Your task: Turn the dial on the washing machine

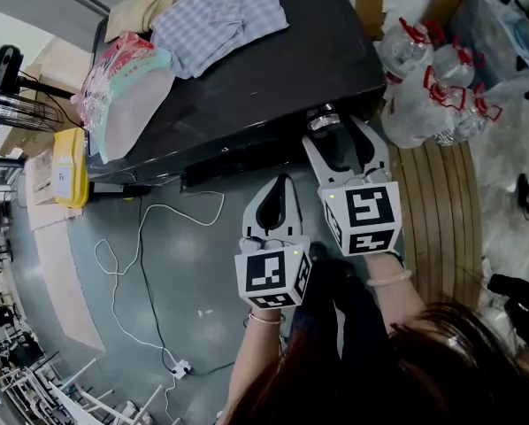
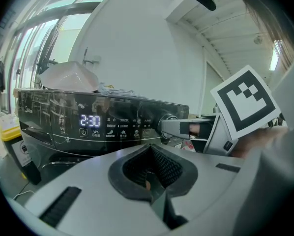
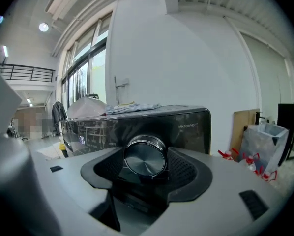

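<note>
Grey workshop floor; the washing machine [image 1: 273,69] had its dial [image 3: 144,156] mid-frame, right gripper [image 1: 341,127] clamped on for turning, left gripper [image 2: 149,149] closed, idle.

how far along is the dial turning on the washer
Done: the right gripper is at the dial, jaws closed on both its sides. In hand: that grip. Still to do: the turn itself, as far as shows; the display reads 2:30. The left gripper hangs back, shut and empty.
</note>
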`<move>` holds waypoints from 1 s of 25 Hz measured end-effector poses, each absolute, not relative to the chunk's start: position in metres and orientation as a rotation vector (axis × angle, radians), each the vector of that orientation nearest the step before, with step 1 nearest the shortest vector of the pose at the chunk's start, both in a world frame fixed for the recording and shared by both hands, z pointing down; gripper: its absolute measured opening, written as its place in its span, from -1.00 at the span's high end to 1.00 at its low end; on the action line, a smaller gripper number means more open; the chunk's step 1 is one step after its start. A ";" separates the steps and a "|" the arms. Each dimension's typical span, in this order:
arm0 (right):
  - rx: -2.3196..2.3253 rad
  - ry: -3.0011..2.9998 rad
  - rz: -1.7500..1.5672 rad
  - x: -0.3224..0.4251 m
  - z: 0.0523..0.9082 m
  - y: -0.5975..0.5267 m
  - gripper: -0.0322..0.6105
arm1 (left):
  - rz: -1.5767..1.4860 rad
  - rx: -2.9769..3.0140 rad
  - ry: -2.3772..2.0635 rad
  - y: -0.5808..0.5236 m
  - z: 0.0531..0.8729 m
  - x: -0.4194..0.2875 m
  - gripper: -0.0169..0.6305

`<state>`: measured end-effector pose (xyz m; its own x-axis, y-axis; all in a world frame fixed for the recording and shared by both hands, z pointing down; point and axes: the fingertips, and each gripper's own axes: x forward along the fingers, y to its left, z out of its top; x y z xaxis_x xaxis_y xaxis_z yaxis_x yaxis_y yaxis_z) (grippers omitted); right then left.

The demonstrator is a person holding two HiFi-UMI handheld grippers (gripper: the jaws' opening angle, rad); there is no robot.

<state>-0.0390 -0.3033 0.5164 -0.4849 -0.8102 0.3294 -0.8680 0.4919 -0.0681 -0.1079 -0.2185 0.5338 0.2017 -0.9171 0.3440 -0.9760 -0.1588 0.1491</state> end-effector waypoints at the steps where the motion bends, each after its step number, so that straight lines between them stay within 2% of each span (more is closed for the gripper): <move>1: 1.427 -2.484 0.320 -0.039 0.516 -0.303 -0.02 | 0.247 2.148 -1.779 -0.218 0.534 -0.108 0.90; 10: 1.427 -2.483 0.321 -0.034 0.511 -0.291 0.00 | 0.234 2.144 -1.809 -0.213 0.523 -0.111 0.90; 19: 1.410 -2.527 0.297 -0.030 0.490 -0.269 0.12 | 0.215 2.143 -1.836 -0.196 0.506 -0.107 0.90; 25: 1.391 -2.547 0.291 -0.023 0.470 -0.252 0.27 | 0.201 2.150 -1.836 -0.184 0.486 -0.100 0.90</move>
<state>-0.0235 -0.2516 0.4698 -0.5260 -0.8000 0.2886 -0.8445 0.5315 -0.0658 -0.0996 -0.1843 0.4859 0.1707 -0.9383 0.3008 -0.9812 -0.1339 0.1392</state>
